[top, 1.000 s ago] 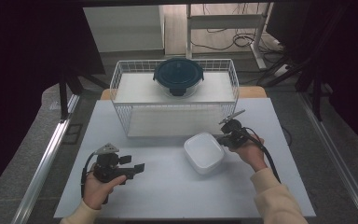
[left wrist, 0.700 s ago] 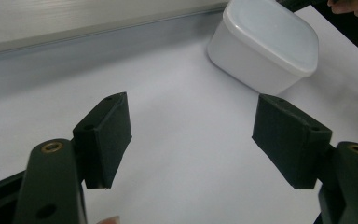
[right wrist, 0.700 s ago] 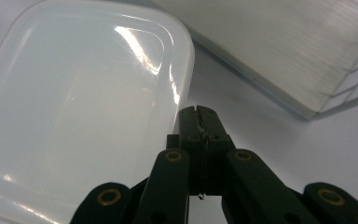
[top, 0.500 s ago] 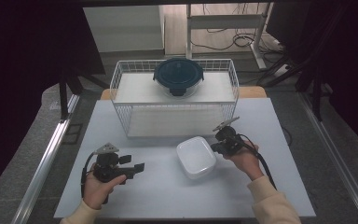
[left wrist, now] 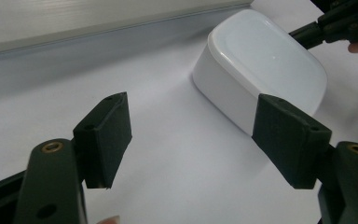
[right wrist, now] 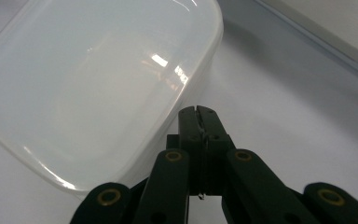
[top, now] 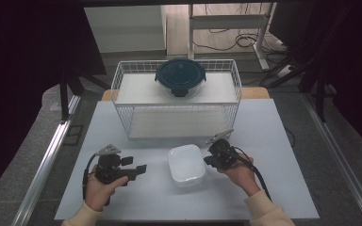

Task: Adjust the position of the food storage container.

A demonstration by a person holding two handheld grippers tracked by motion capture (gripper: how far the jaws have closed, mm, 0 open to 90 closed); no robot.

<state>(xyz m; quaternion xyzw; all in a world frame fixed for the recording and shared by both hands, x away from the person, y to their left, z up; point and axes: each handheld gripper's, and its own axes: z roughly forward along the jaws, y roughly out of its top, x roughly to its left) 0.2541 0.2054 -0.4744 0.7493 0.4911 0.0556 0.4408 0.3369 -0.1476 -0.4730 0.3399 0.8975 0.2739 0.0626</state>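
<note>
My left gripper (top: 141, 168) hovers near-left over the white tabletop (top: 273, 141), jaws spread wide, empty. My right gripper (top: 206, 161), jaws pressed together, empty, touches the right side of the white container (top: 186, 165) at centre. Beyond stands a wire rack (top: 122, 117) bearing a dark-lidded bowl (top: 180, 76); grey floor beyond.

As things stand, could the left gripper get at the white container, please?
Probably yes: the left gripper is open, and only bare table lies between it and the white container. The shut right gripper is at the far side.

Grey floor (top: 42, 122) around a white table (top: 283, 141), dark curtains (top: 28, 47) either side.
</note>
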